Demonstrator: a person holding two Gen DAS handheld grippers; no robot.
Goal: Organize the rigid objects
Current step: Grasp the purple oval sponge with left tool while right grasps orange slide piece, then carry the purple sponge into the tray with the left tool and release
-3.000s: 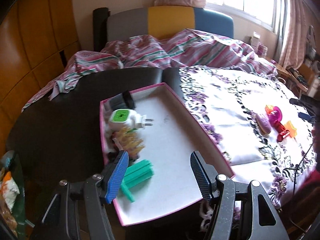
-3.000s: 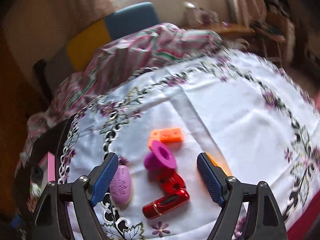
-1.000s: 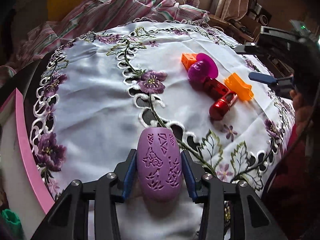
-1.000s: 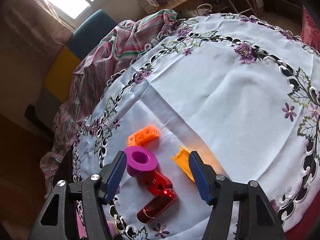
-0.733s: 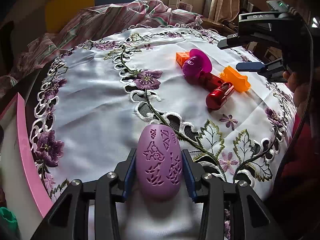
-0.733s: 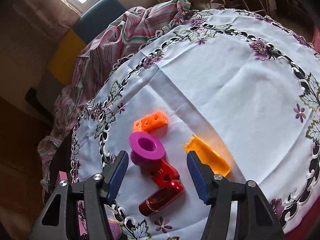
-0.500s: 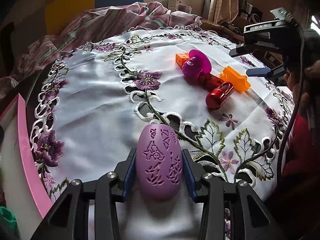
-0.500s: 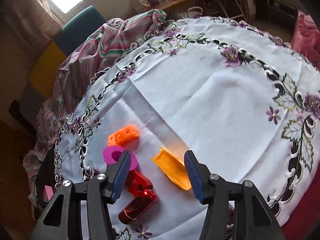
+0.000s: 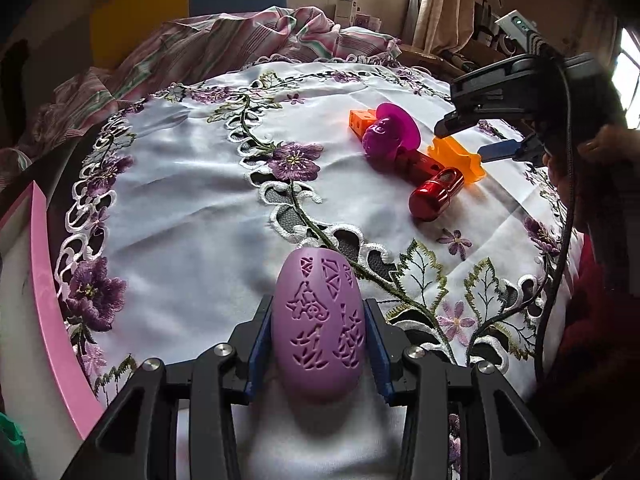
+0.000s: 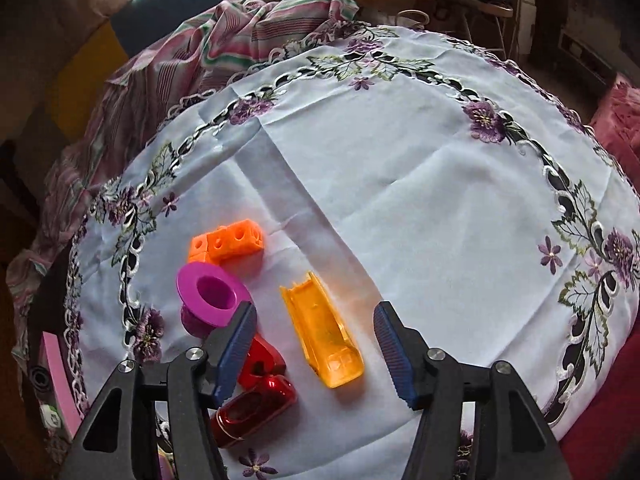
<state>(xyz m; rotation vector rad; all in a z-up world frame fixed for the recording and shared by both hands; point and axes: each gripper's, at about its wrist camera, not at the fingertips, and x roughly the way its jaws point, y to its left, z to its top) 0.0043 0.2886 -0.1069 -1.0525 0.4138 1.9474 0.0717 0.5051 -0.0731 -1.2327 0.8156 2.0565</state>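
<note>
Embroidered white tablecloth (image 9: pixel 192 208) w/ purple flowers covers round table; striped pink bedding (image 9: pixel 224 48) bunched at far side. Pink-rimmed box (image 9: pixel 48 296) at left edge of left wrist view, just beside cloth edge.

Left gripper (image 9: pixel 318 334): low over cloth, near table edge, pointing across table toward far side. Closed firmly on purple oval shell (image 9: pixel 318 320) w/ cut-out patterns; blue pads (image 9: pixel 258 340) pressed on both long flanks. Shell long axis runs along fingers, narrow end pointing away from camera, patterned face up. Whether it clears the cloth: cannot tell.

Right gripper (image 10: pixel 314 344): above cloth, tilted down, fingers spread wide, gripping nothing. Straddles yellow-orange trough piece (image 10: pixel 322 336); piece lies flat on cloth, open side up, long axis running diagonally from the near closed end away to the upper left. No contact w/ either pad (image 10: pixel 236 344). Seen from left wrist view at right, held in person's hand (image 9: pixel 600 144), partly visible.

Cluster just left of trough: magenta flanged spool (image 10: pixel 210 292), flange up; orange perforated block (image 10: pixel 228 244) beyond it, touching or nearly so; red metallic cylinder (image 10: pixel 256 408) lying on side nearest camera, partly behind left finger. Second red piece (image 10: pixel 260 360) btwn spool and cylinder, mostly hidden.
</note>
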